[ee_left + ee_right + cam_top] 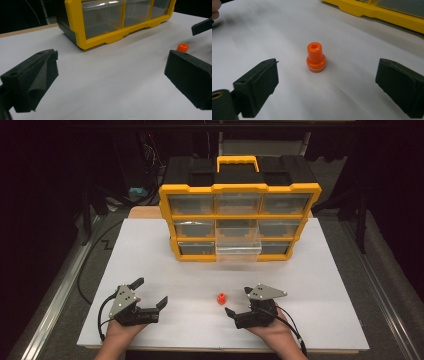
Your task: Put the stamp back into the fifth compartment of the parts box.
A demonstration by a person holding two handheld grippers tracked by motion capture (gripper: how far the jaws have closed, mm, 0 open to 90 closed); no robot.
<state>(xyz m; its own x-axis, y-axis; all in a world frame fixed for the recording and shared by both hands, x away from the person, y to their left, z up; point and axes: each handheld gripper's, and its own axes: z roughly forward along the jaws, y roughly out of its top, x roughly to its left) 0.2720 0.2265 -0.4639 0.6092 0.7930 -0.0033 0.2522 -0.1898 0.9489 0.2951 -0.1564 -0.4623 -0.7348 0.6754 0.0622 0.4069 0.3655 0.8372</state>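
A small orange stepped plug (221, 298) stands upright on the white board (300, 285), with a hole in its top. My right gripper (239, 301) rests on the board just right of it, open, jaws pointing left toward it. In the right gripper view the orange plug (316, 60) sits a short way ahead between the two spread jaws, touching neither. My left gripper (151, 291) lies at the board's front left, open and holding nothing. From the left gripper view the orange plug (182, 47) peeks over the right jaw.
A yellow and black organiser (240, 215) with clear drawers stands at the back of the board; its bottom middle drawer (238, 247) is pulled out. The organiser's yellow base (110, 40) faces the left gripper. A cable (92, 255) runs along the left edge.
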